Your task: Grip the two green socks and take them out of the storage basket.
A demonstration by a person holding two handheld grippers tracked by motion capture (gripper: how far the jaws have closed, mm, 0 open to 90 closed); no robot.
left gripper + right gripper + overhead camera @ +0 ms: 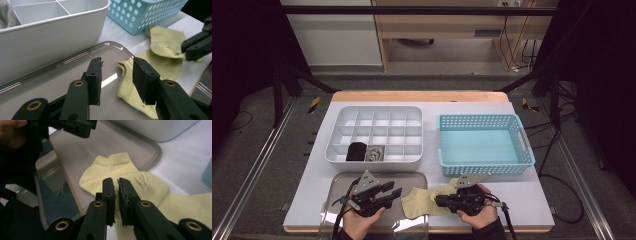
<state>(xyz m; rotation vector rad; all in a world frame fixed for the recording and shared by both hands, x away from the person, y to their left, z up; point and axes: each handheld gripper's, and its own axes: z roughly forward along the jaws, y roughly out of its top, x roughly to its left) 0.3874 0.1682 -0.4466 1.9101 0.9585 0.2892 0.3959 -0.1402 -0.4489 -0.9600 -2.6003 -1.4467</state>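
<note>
A pale yellow sock lies across the right rim of a clear plastic tray and onto the white tabletop. My right gripper points left, and its jaws pinch a fold of the sock between the pads; the right gripper is shut on it. My left gripper hovers over the tray, pointing right. In the left gripper view the left gripper stands open with nothing between its pads, the sock's cuff just beyond them, and the right gripper at the far right.
A white compartment organizer stands behind the tray, with a black rolled item and a grey one in its front cells. A light blue perforated basket sits to its right. The table's front edge is close to both hands.
</note>
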